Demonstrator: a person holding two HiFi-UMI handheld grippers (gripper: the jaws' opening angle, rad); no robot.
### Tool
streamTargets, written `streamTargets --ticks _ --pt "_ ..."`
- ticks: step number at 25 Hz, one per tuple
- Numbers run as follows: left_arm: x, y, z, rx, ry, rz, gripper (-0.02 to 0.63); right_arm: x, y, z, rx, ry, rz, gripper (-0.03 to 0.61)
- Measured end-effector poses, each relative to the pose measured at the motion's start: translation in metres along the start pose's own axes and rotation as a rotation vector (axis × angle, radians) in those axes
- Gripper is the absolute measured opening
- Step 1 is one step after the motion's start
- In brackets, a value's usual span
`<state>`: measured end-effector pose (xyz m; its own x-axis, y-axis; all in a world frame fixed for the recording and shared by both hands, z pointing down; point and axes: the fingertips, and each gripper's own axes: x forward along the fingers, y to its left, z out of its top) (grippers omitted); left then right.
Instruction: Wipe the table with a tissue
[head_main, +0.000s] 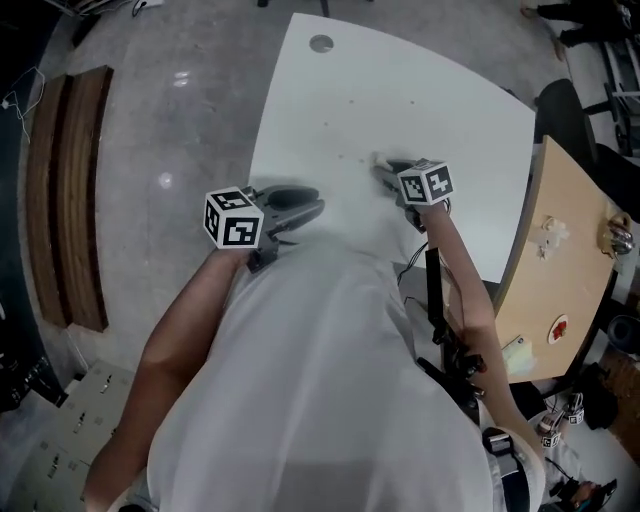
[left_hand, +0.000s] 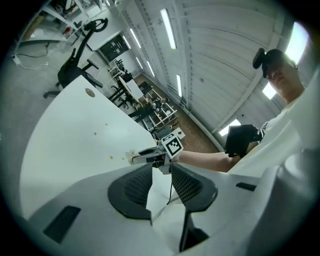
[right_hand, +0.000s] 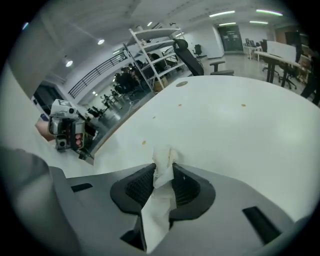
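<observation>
My right gripper (right_hand: 162, 182) is shut on a white tissue (right_hand: 163, 167). The tissue's crumpled end sticks out past the jaws, just above the white table (right_hand: 225, 130), and the rest trails back between the pads. From the head view that gripper (head_main: 381, 167) points down at the middle of the table (head_main: 330, 110). My left gripper (left_hand: 161, 187) stands open with nothing pinched, near the table's front edge (head_main: 303, 204). It looks across at the right gripper (left_hand: 136, 158) and the tissue tip (left_hand: 131, 157). Small brown spots (right_hand: 181, 105) dot the tabletop (left_hand: 75, 130).
A round cable hole (head_main: 321, 43) sits at the table's far end. A wooden desk (head_main: 560, 270) with small items adjoins on the right, with a black office chair (head_main: 562, 112) behind it. A wooden bench (head_main: 75, 190) lies on the floor at left.
</observation>
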<state>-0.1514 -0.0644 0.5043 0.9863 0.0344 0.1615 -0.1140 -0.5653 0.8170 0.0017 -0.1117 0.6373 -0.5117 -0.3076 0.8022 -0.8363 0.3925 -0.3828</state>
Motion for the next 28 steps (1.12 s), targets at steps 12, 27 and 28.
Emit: streamTargets --ticks 12,27,28 --pt "-0.021 0.005 0.0 -0.018 -0.066 0.058 0.104 -0.003 0.003 0.02 -0.235 -0.148 -0.148 0.176" --pt "-0.016 0.005 0.003 -0.009 -0.037 0.059 0.104 -0.02 -0.032 0.015 0.284 -0.305 -0.095 0.08" --pt "-0.016 0.005 0.003 -0.008 -0.039 0.06 0.104 -0.019 -0.034 0.015 0.29 -0.294 -0.104 0.078"
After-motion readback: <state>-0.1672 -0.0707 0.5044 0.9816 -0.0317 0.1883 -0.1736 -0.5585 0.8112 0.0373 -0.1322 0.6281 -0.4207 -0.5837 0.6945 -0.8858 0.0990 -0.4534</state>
